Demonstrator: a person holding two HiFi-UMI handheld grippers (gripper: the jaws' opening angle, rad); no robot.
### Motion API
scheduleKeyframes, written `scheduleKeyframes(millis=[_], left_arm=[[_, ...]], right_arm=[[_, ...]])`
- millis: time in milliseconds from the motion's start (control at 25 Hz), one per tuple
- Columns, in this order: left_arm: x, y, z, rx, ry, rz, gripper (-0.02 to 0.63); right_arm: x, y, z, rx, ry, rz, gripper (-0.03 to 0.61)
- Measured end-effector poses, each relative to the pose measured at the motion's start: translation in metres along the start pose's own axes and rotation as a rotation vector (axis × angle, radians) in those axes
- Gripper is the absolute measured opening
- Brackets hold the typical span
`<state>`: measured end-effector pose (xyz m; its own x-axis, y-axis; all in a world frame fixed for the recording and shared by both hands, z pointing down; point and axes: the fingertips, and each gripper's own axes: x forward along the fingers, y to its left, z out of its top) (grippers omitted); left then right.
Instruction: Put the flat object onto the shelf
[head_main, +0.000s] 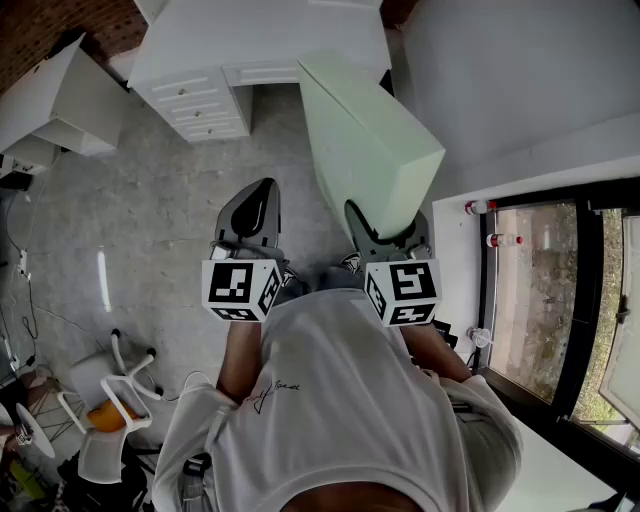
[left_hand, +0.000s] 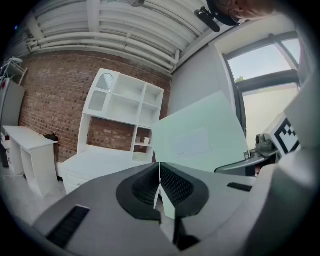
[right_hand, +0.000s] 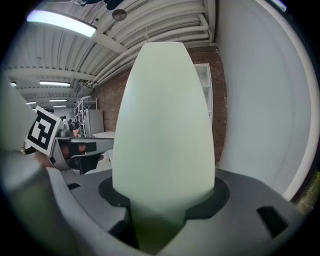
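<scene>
A pale green flat slab (head_main: 370, 140) is held up off the floor, tilted, with one edge between the jaws of my right gripper (head_main: 385, 235), which is shut on it. In the right gripper view the slab (right_hand: 165, 125) fills the middle and hides what is ahead of the right gripper (right_hand: 160, 205). My left gripper (head_main: 258, 200) is beside it on the left, apart from the slab; its jaws (left_hand: 159, 187) are shut with nothing between them. The white shelf unit (left_hand: 125, 107) stands ahead against a brick wall, over a white desk (left_hand: 100, 165). The slab (left_hand: 200, 140) shows to the shelf's right.
The white desk with drawers (head_main: 200, 100) lies ahead, a second white table (head_main: 50, 100) at the left. A white chair (head_main: 110, 400) stands on the grey floor at lower left. A window (head_main: 560, 300) and a sill with two bottles (head_main: 480, 207) are at the right.
</scene>
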<state>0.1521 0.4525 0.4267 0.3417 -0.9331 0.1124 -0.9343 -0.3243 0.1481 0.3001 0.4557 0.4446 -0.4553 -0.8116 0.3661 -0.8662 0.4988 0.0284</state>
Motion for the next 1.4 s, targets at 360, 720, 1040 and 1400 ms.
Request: scheduleKeyframes(millis=[360, 720, 1040, 1400], left_arm=[[-0.027, 0.010, 0.006, -0.039, -0.042, -0.029, 0.015], [-0.031, 0.027, 0.016, -0.035, -0.075, -0.033, 0.015], [-0.005, 0.046, 0.026, -0.020, -0.091, -0.010, 0.015], [0.054, 0.093, 0.051, 0.013, -0.081, 0.033, 0.015]], right_arm=[[0.000, 0.027, 0.012, -0.020, -0.025, -0.038, 0.267], [-0.004, 0.037, 0.033, 0.025, -0.125, -0.051, 0.278], [0.028, 0.029, 0.048, 0.019, -0.161, -0.010, 0.275], [0.113, 0.006, 0.082, 0.027, -0.172, 0.051, 0.276]])
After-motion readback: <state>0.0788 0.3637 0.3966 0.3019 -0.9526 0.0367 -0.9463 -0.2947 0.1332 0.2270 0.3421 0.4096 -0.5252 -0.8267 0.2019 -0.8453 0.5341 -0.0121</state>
